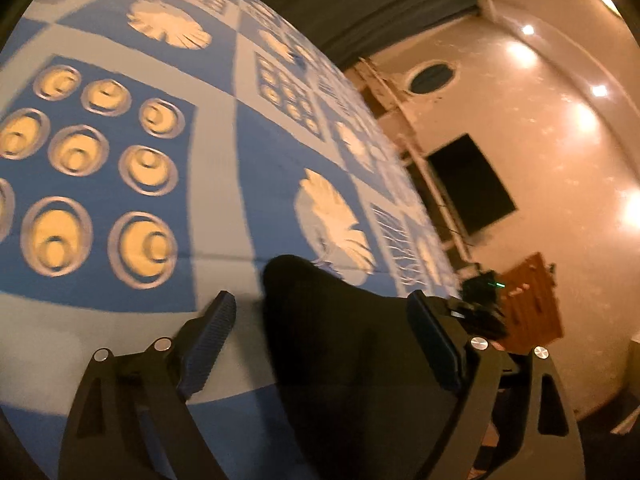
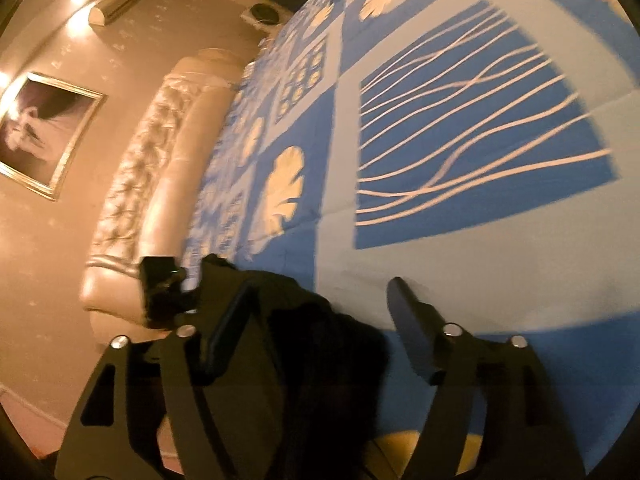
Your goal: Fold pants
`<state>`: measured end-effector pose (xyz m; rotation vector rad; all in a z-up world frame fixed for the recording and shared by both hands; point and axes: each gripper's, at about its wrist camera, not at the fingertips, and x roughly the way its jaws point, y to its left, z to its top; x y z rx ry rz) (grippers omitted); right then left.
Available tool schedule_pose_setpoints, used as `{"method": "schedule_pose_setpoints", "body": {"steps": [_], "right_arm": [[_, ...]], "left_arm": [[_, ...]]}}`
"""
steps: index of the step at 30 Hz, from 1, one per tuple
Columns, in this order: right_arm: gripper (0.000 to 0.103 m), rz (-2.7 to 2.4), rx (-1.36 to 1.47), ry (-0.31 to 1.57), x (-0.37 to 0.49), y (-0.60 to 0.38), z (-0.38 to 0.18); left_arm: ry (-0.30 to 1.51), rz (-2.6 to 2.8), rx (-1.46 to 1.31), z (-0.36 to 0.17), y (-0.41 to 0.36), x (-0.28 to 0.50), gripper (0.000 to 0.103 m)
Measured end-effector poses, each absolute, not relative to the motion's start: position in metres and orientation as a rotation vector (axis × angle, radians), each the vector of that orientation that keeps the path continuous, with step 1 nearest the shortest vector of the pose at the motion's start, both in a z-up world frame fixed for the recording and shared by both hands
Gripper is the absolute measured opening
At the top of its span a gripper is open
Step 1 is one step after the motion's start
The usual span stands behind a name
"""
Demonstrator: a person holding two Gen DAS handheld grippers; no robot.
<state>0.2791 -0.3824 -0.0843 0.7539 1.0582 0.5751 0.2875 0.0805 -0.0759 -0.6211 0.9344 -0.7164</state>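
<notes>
The left black two-finger gripper (image 1: pixel 320 320) reaches in from the bottom of the left wrist view, angled down toward the bed, its jaws spread wide. The dark, almost black cloth pants (image 1: pixel 340 344) lie bunched between its ribbed blue-black pads (image 1: pixel 210 344); the cloth comes close to the right-hand pad, but neither pad presses on it. The right black two-finger gripper (image 2: pixel 316 312) comes in the same way from the bottom of the right wrist view, jaws also spread, with the pants (image 2: pixel 320 344) heaped nearer its left finger and well apart from the right one.

The pants are so dark that no seam, waistband or leg can be made out, and their lower part is cut off by the frame edge and the gripper frames. Both views are smeared with motion blur. A small black device (image 2: pixel 164 288) beside the left finger in the right wrist view is too blurred to name for certain.

The pants rest on a blue bedcover printed with pale leaf shapes, wavy lines and yellow rings (image 1: pixel 120 160), which fills the upper left of the left wrist view. A cream tufted headboard (image 2: pixel 136 184) stands left of centre in the right wrist view, below a framed picture (image 2: pixel 44 132) on the beige wall. A dark wall screen (image 1: pixel 472 184) hangs at right of centre in the left wrist view.
</notes>
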Motion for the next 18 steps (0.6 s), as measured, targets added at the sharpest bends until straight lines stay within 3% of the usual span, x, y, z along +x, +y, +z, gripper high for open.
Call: {"method": "schedule_pose_setpoints", "body": {"steps": [4, 18], "right_arm": [[0.079, 0.448, 0.629, 1.042, 0.258, -0.383, -0.071], [0.083, 0.180, 0.307, 0.968, 0.173, -0.353, -0.049]], "left_arm": [[0.909, -0.616, -0.517, -0.073, 0.083, 0.270, 0.086], [0.847, -0.370, -0.379, -0.063, 0.083, 0.166, 0.086]]}}
